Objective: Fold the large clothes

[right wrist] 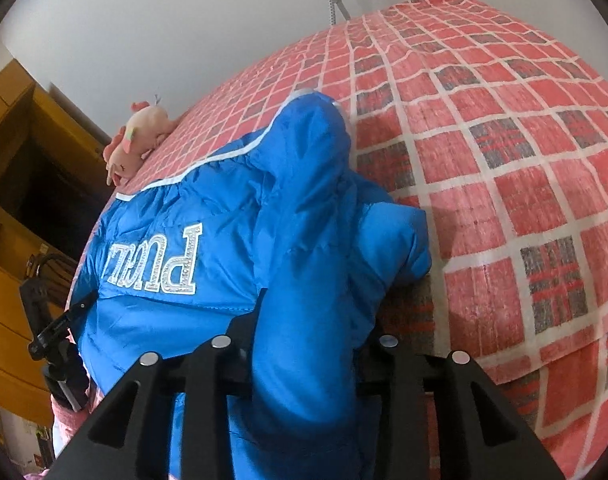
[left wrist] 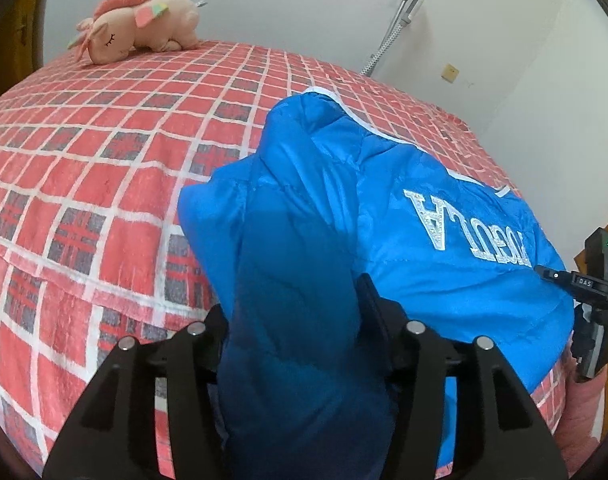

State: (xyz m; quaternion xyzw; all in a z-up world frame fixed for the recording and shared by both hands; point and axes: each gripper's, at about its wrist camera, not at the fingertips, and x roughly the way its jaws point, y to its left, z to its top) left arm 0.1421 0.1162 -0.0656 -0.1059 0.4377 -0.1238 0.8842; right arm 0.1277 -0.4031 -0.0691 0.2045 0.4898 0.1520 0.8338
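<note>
A bright blue puffer jacket [left wrist: 444,300] with silver lettering lies on the bed, its back up. One padded sleeve runs up between the fingers of my left gripper [left wrist: 292,300], whose jaws stand apart with the puffy cloth filling the gap. In the right wrist view the jacket [right wrist: 164,320] shows its other sleeve lying folded over the body and passing between the parted jaws of my right gripper [right wrist: 316,308]. The cloth hides both pairs of fingertips. The two grippers sit at opposite sides of the jacket, near the bed's front edge.
The red checked bed cover [left wrist: 84,200] spreads wide to the left and far side. A pink plush toy [left wrist: 140,24] lies at the far edge. A grey pole [left wrist: 400,12] leans on the white wall. Yellow wooden furniture [right wrist: 20,140] stands beside the bed.
</note>
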